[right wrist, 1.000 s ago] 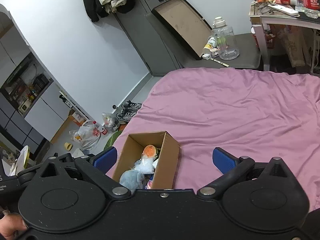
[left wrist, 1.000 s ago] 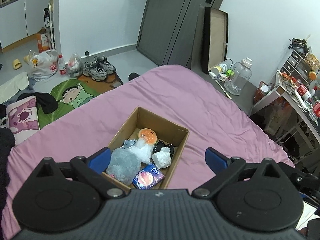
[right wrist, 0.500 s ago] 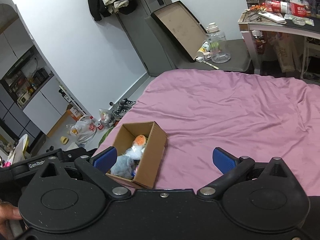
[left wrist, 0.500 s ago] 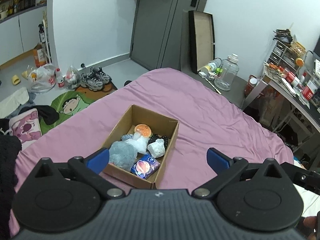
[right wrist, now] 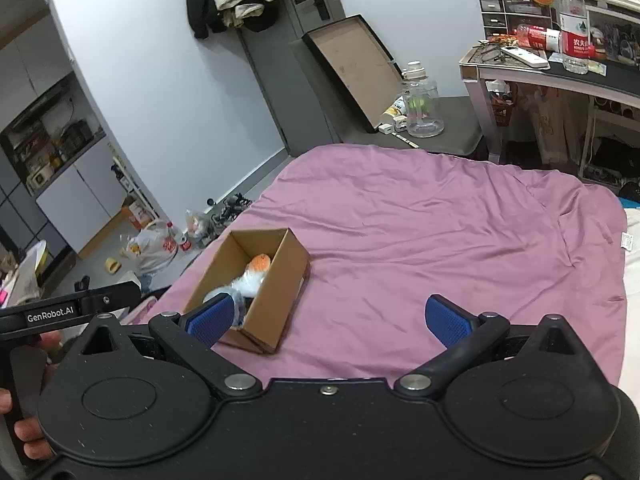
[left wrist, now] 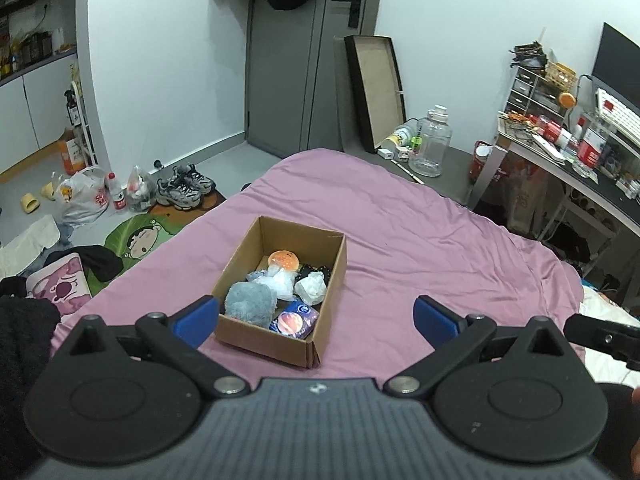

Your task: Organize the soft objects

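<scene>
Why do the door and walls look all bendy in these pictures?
In the left wrist view the fisheye lens curves straight lines, so the door bows near the edges while the box in the middle looks nearly normal. In the right wrist view the door leans and the desk tilts. Both views are sharp and evenly lit, without glare.

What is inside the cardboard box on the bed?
The cardboard box holds a grey fluffy item, an orange round toy, crinkled clear plastic, a white lump, something black and a dark packet. Anything beneath them is covered.
</scene>
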